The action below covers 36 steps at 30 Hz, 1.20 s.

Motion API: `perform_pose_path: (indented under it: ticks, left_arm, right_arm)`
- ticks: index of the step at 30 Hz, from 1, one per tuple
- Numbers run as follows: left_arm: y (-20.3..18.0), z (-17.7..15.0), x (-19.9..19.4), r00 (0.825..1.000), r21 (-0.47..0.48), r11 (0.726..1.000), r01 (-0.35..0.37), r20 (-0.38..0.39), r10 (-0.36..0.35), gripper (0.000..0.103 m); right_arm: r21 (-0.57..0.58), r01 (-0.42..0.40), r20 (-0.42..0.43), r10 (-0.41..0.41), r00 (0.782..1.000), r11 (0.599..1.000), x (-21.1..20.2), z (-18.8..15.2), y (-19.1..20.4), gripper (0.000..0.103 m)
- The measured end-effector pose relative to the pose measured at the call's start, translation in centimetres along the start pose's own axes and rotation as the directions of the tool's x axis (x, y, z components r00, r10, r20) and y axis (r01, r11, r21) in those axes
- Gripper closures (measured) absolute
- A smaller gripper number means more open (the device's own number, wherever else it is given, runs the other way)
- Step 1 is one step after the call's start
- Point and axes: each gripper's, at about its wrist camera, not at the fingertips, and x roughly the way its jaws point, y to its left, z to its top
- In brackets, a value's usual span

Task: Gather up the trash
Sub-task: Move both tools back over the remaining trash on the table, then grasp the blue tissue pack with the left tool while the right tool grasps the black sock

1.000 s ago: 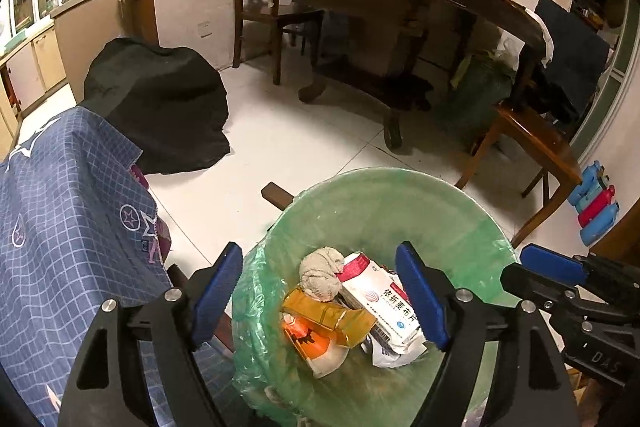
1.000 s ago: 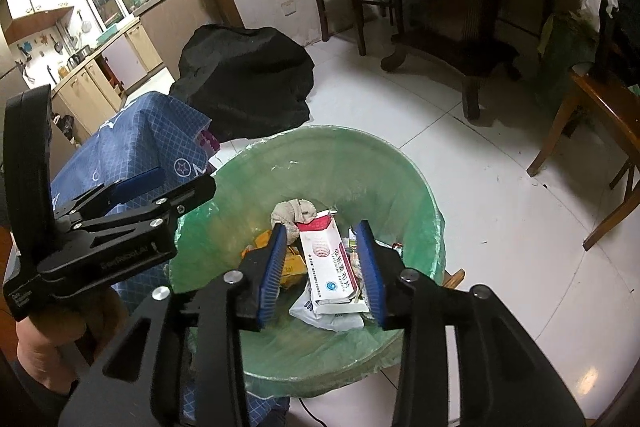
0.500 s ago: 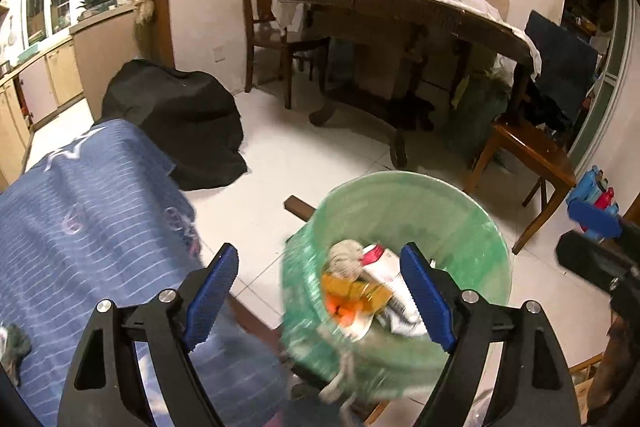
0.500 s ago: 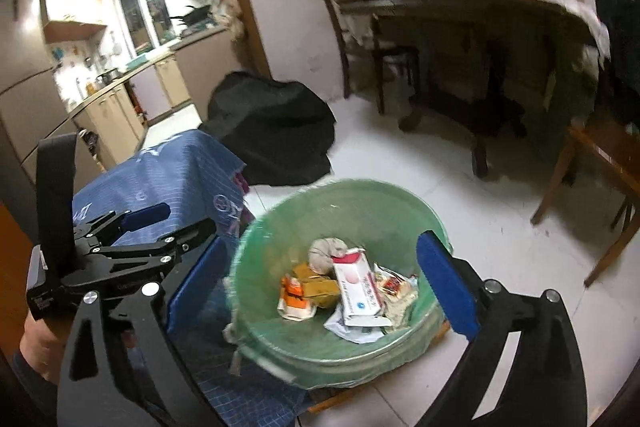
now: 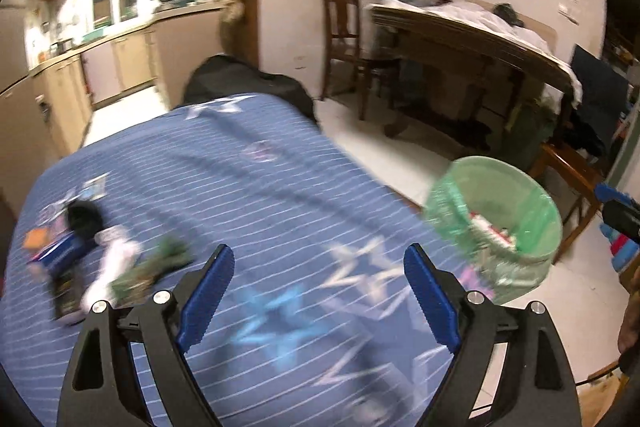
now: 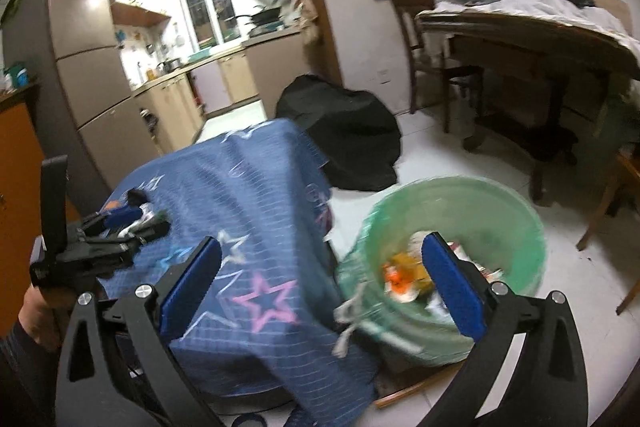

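Left gripper (image 5: 316, 293) and right gripper (image 6: 320, 287): jaws opening, nothing between them. Blurred litter (image 5: 120, 259), possibly wrappers, lies on the blue cloth (image 5: 260, 195).

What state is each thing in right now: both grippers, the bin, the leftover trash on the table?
left gripper: jaws opening, nothing between them.
right gripper: jaws opening, nothing between them.
green-lined bin: upright on the floor, partly filled.
trash pile: lying uncollected on the blue tablecloth.
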Motion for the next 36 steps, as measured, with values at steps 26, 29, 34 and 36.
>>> perform_pose_path:
  ticks: [26, 29, 34, 36]
  left_arm:
    - [25.9, -1.9, 0.6, 0.929, -0.283, 0.887, -0.364, -0.176, 0.326, 0.044]
    - [25.9, -2.4, -1.1, 0.927, -0.299, 0.877, -0.375, -0.119, 0.355, 0.045]
    - [25.2, -5.6, -6.7, 0.934, -0.343, 0.870, -0.353, -0.078, 0.349, 0.045]
    - [25.0, -7.3, -8.4, 0.934, -0.353, 0.866, -0.354, -0.084, 0.348, 0.045]
  right_arm:
    - [-0.105, -0.125, -0.154, 0.108, 0.982, 0.987, 4.2, -2.6, 9.5, 0.006]
    - [-0.117, -0.138, -0.162, 0.118, 0.980, 0.984, 4.7, -2.4, 10.1, 0.006]
    - [-0.178, -0.214, -0.191, 0.180, 0.965, 0.960, 6.7, -1.4, 13.4, 0.006]
    - [-0.218, -0.263, -0.204, 0.220, 0.954, 0.940, 8.1, -0.6, 15.4, 0.006]
